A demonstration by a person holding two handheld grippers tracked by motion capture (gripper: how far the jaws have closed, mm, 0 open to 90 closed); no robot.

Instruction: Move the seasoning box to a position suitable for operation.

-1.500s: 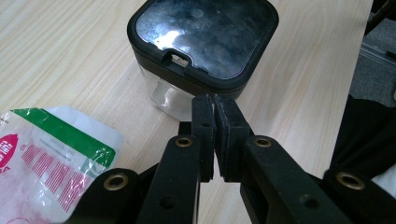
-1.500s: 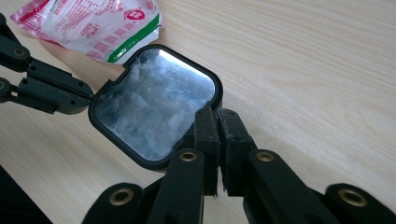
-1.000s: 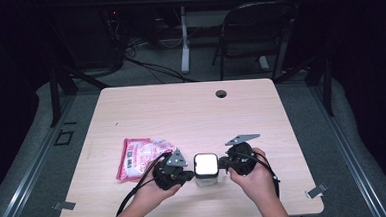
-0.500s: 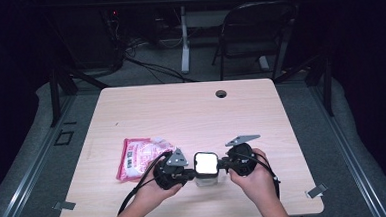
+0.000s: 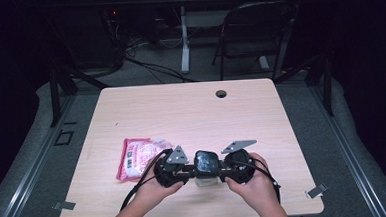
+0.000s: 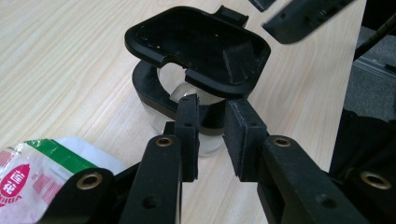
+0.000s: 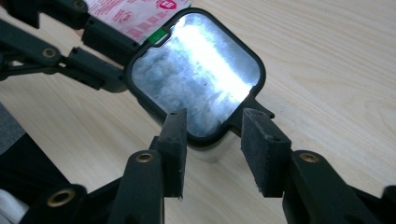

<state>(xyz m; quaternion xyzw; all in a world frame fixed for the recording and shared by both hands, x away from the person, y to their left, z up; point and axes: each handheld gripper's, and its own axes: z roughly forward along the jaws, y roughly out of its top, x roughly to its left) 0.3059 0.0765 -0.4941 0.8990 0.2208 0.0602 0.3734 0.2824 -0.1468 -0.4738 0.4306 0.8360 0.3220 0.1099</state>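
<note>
A small clear container [image 5: 206, 175] with a black collar and a hinged black lid [image 5: 206, 161] stands near the table's front edge. In the left gripper view the lid [image 6: 201, 46] is tilted up off the collar [image 6: 149, 88], its underside showing. Its shiny top [image 7: 196, 74] faces the right gripper view. My left gripper [image 6: 212, 116] sits at the container's left, my right gripper [image 7: 212, 121] at its right, by the lid's edge. The jaws of both have just been opening and stand apart, with no pad pressing on anything.
A pink and white packet [image 5: 136, 157] lies left of the container, close behind the left gripper [image 5: 188, 170]. The wooden table [image 5: 191, 113] has a cable hole [image 5: 221, 93] at the back. A folding chair [image 5: 254, 30] stands beyond it.
The lid's top showed as a bright white patch before and looks dark now, so it has tilted. Both hands have kept their places beside the container.
</note>
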